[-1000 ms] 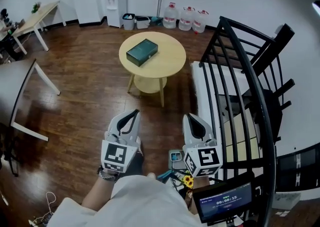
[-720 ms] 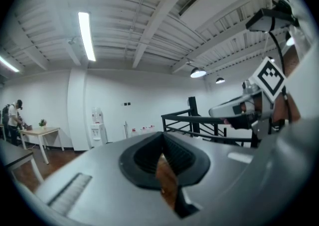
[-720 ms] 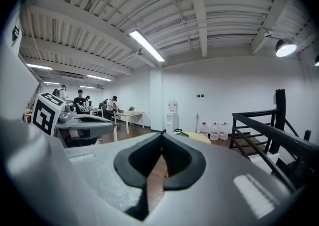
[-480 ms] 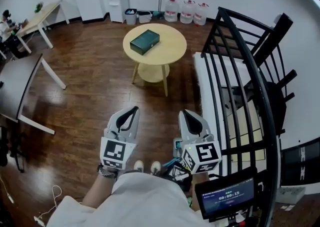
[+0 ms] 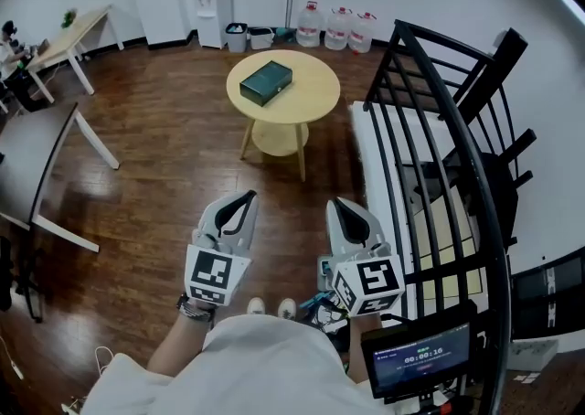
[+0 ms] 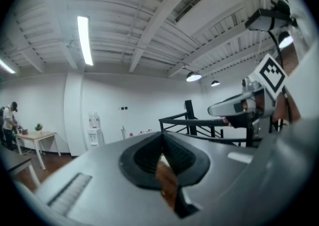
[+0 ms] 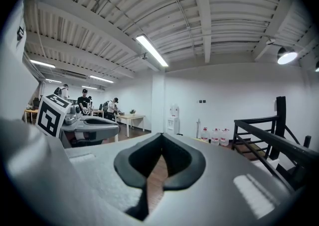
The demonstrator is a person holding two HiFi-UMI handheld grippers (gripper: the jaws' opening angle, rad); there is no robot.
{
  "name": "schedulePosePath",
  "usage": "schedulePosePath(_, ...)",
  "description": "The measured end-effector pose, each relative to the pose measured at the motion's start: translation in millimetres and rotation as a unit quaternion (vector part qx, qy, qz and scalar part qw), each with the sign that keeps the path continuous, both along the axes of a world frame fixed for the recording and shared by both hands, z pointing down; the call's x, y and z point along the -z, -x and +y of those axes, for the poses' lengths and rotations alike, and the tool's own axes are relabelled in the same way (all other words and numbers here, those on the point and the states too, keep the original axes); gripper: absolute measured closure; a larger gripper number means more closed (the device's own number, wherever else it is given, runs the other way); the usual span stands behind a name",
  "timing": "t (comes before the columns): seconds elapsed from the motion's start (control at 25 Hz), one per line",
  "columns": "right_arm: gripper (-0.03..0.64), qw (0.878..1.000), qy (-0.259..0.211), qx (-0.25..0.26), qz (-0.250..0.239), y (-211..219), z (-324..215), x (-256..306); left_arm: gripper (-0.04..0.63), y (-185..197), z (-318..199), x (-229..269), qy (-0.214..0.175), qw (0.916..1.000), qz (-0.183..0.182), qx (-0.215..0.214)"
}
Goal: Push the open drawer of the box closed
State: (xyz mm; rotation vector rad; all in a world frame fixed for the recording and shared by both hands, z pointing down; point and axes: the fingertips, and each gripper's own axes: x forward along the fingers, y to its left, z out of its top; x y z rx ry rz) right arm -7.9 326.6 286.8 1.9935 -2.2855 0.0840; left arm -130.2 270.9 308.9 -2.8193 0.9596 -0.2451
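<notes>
Left gripper: jaws together, nothing held
Right gripper: jaws together, nothing held
Box: dark green, on round table, well apart from both grippers

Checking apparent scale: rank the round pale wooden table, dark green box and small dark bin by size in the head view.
round pale wooden table
dark green box
small dark bin, though it stands farther off

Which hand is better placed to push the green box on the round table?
Left, but only just. The left gripper points almost straight at the box on the round table; the right gripper sits further aside. Both are far off, fingers shut, empty.
</notes>
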Motion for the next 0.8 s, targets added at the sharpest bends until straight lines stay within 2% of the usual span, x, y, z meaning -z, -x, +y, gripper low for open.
schedulePosePath(0.44,0.614,1.000,-0.009,0.004,0.003,5,-17,3,0.588,8,-17,2,-0.002,0.9999,0.005,0.009)
schedulePosePath(0.8,0.614,1.000,-0.007,0.009,0.006,-8,-25,-2,0.588,-4,-23,-5,0.004,0.9999,0.005,0.014)
